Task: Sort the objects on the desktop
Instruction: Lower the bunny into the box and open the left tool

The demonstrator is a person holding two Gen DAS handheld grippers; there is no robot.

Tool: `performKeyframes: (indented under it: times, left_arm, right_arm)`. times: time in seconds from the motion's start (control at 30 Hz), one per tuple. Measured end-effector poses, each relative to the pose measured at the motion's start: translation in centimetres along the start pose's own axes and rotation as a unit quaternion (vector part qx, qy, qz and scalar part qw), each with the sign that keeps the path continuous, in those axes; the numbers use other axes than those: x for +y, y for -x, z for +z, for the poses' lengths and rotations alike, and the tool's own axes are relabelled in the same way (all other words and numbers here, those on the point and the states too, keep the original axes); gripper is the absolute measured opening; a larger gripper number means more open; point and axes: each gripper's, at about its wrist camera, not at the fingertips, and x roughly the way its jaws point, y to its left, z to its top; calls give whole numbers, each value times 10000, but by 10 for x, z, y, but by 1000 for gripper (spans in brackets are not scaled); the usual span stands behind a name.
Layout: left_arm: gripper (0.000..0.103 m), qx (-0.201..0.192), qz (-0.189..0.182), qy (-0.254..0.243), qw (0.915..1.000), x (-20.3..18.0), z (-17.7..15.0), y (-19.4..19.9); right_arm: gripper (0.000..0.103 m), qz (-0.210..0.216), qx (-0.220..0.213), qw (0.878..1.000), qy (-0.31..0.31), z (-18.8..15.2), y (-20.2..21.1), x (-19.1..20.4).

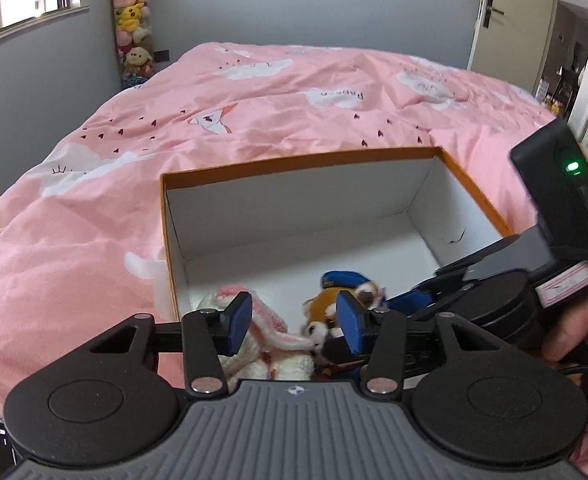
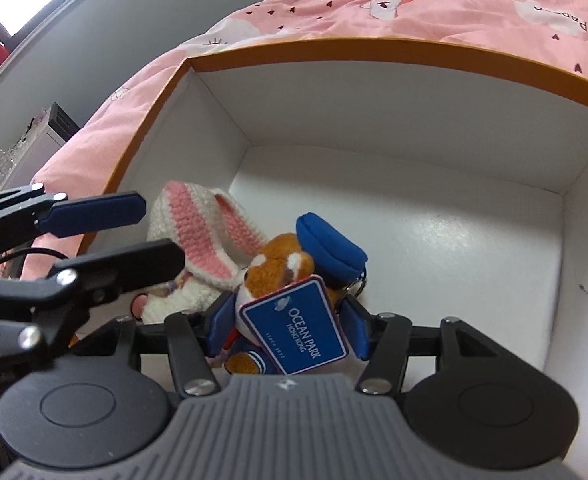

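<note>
Plush and knitted yarn are making up both toys, so I am judging them light, squashy and unbreakable: the brown plush toy (image 2: 282,268) with the blue cap and hanging tag (image 2: 299,322) is sitting in the near corner of the white box (image 2: 413,128) on the bed, touching the knitted rabbit (image 2: 198,232). Right tool (image 2: 286,330) is closing on the plush toy's body, the firmest place to hold, not the tag. Left tool (image 1: 292,322) is hovering open above the rabbit, gripping nothing.
</note>
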Motion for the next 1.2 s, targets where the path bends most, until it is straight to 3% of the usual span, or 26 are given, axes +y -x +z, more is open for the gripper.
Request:
performKeyframes:
  times: [0.37,0.7,1.0,1.2]
  left_arm:
    - [50,623,231,-757,9949,-30,-4,-29]
    - [48,1061,477,-929,9889,-34,-5,-50]
    - [48,1360,-201,-1341,9814,-21,12,-55]
    - [48,1405,-137,-1548,9778,-14,34,-53]
  right_arm:
    - [58,-292,-8,9996,47,-11,14,-20]
    - [58,-352,20,9994,56,-7,12,-27]
    - [58,-304,4,9995,41,-7,12,-26]
    - [57,-173,3,9997,191,-5,8,-20]
